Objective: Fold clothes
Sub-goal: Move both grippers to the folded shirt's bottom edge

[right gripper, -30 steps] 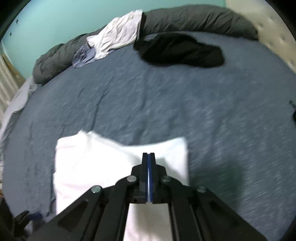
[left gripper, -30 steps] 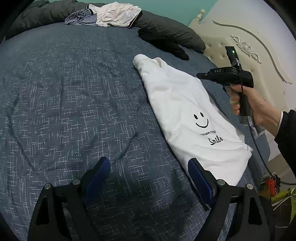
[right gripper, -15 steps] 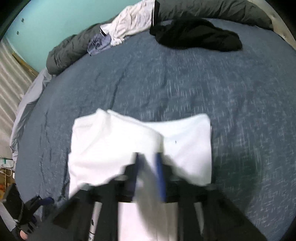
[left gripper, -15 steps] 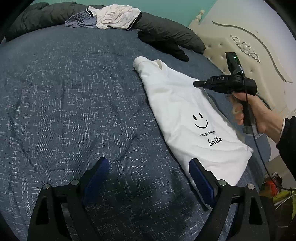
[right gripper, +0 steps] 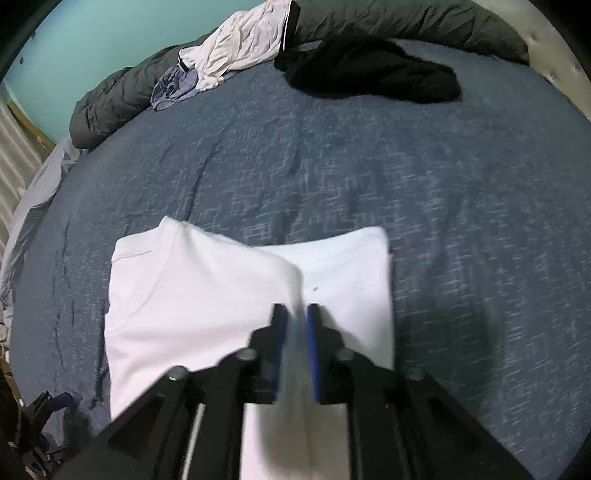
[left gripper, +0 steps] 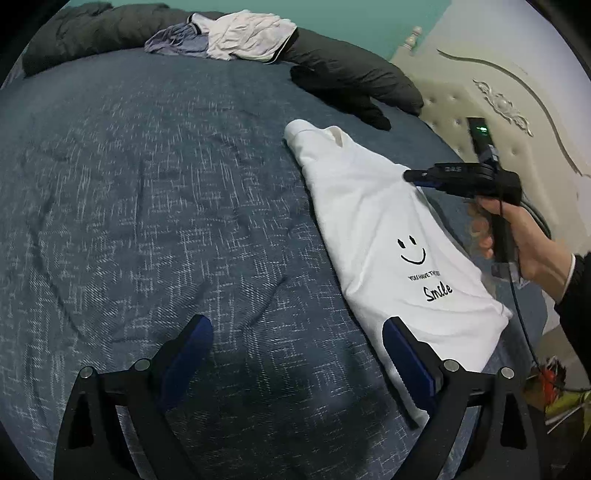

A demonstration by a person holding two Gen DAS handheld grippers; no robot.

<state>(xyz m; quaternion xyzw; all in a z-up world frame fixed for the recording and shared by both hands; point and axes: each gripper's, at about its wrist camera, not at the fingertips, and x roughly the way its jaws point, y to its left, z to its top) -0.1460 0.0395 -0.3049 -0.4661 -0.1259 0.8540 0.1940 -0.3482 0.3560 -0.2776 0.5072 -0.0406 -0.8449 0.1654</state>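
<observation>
Print on the white T-shirt [left gripper: 388,236]

Under a black smiley face stands small lettering "YOU HAVE TH…", its end unclear, then script "Smile". The right tool [left gripper: 413,176] bears tiny letters, perhaps "DAS".

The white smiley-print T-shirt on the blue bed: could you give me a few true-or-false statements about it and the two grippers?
1. The white smiley-print T-shirt lies on the blue patterned bedspread. True.
2. The left gripper is clamped on the shirt. False: its jaws stand wide open.
3. The right gripper is over the shirt. True.
4. The black garment lies on top of the shirt. False: it lies apart, near the dark grey duvet.
</observation>
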